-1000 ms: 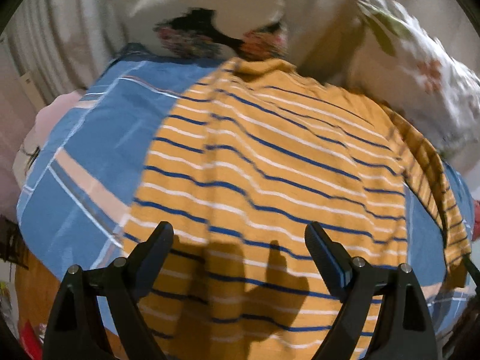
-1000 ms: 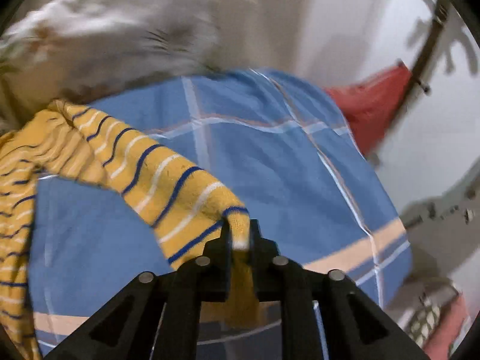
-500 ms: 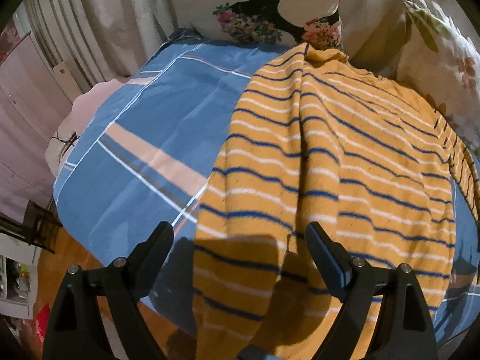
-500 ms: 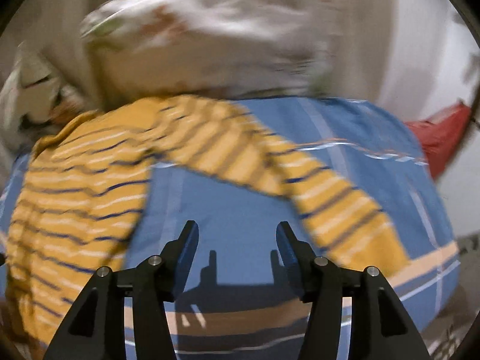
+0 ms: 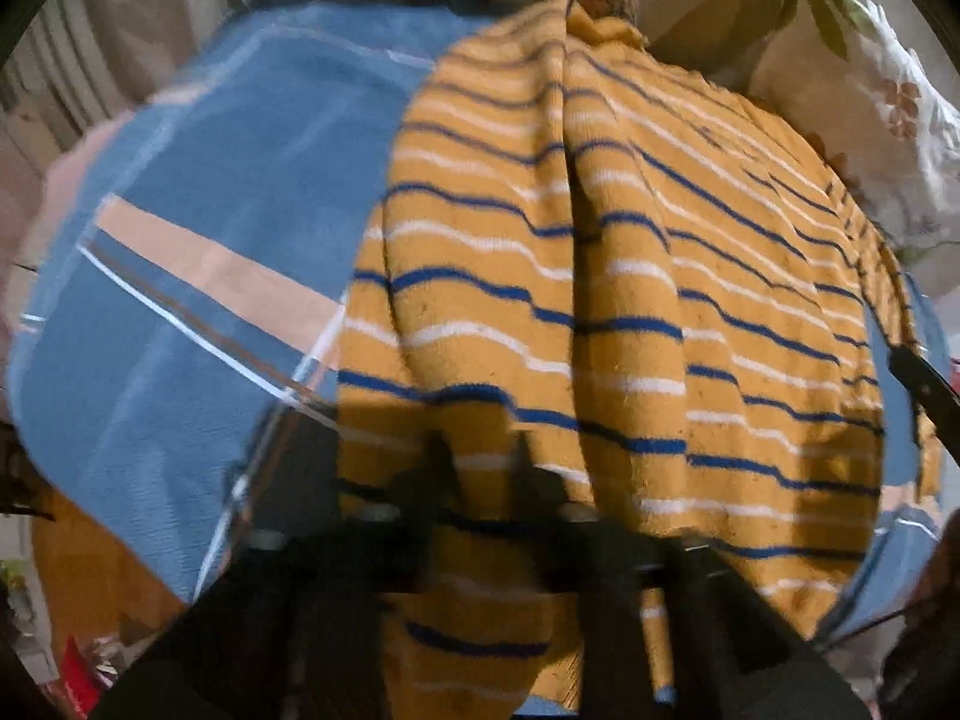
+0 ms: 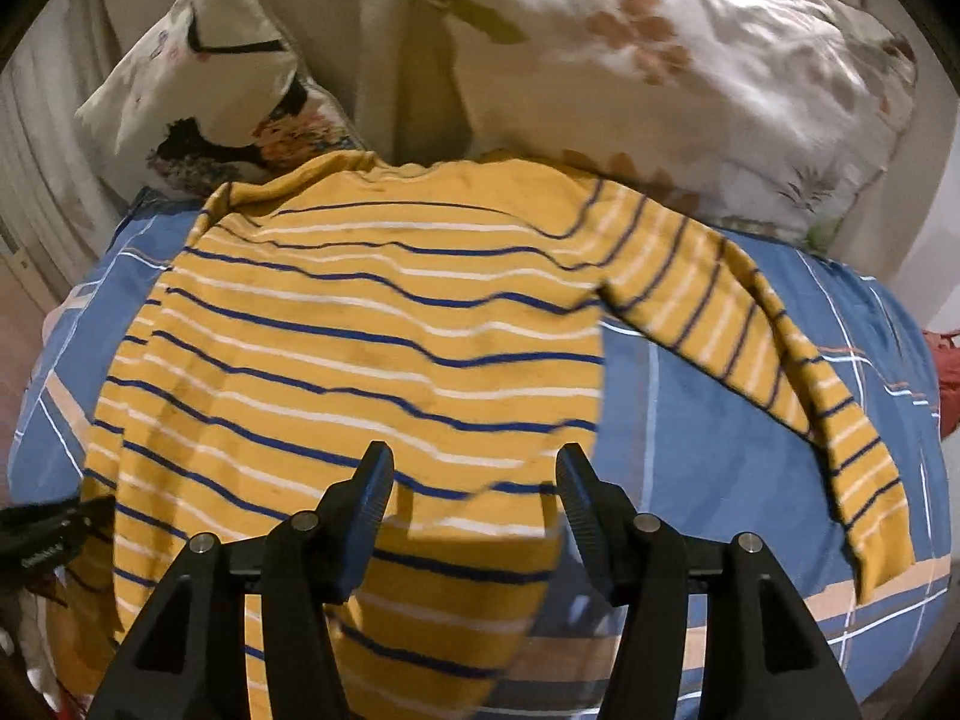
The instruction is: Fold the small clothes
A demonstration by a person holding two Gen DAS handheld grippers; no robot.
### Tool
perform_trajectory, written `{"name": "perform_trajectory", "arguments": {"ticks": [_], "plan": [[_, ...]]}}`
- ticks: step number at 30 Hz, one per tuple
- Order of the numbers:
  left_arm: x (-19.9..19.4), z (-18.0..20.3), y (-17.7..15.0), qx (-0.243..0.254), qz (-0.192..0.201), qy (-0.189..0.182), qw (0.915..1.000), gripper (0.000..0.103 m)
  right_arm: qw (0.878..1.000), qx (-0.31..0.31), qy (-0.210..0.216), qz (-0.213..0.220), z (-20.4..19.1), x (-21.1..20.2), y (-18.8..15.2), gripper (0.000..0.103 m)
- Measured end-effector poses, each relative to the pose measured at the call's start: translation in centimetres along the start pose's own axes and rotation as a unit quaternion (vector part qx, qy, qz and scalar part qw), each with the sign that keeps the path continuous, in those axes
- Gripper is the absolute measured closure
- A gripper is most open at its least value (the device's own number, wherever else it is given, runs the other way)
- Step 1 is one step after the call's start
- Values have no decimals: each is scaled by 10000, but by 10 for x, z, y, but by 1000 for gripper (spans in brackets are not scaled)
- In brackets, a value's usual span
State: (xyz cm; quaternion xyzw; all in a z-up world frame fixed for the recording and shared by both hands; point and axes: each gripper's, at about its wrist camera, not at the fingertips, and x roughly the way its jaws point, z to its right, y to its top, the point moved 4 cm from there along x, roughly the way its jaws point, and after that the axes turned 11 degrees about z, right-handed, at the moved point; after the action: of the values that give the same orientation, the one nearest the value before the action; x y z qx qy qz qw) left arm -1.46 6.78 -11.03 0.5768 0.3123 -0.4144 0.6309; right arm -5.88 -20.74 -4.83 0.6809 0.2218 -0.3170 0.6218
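The yellow striped sweater (image 6: 372, 324) lay flat on the blue plaid bedsheet (image 6: 720, 432), neck toward the floral pillows (image 6: 660, 60), one sleeve (image 6: 780, 360) stretched out sideways. The step looked like gathering the hem for a fold. The left tool (image 5: 480, 462) had just been closing and pinched a ridge of hem fabric; the right tool (image 6: 474, 480) had just been opening, stood wide with only the hem beneath it, and would next need a matching grip.

Mustard sweater (image 6: 360, 324) – blue, white stripes; blue plaid sheet (image 6: 720, 432).
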Motion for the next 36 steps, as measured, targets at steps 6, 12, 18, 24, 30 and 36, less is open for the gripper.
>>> {"name": "perform_trajectory", "arguments": {"ticks": [6, 12, 18, 24, 30, 36], "plan": [[-5, -16, 10, 83, 38, -116, 9999, 94, 10000, -4, 12, -77, -25, 6, 2, 42], [-15, -35, 24, 266, 231, 215, 9991, 96, 9998, 11, 114, -178, -50, 16, 4, 42], [-16, -67, 40, 105, 338, 395, 9986, 96, 9994, -70, 231, -228, -74, 24, 4, 42], [-16, -95, 50, -26, 427, 621, 9972, 96, 9992, -81, 270, -282, -85, 32, 3, 42], [-19, -112, 57, 6, 557, 808, 9952, 96, 9991, -91, 233, -354, -94, 38, 4, 42], [-17, -115, 65, 157, 631, 783, 9948, 96, 9989, -94, 189, -418, -106, 40, 4, 42]]}}
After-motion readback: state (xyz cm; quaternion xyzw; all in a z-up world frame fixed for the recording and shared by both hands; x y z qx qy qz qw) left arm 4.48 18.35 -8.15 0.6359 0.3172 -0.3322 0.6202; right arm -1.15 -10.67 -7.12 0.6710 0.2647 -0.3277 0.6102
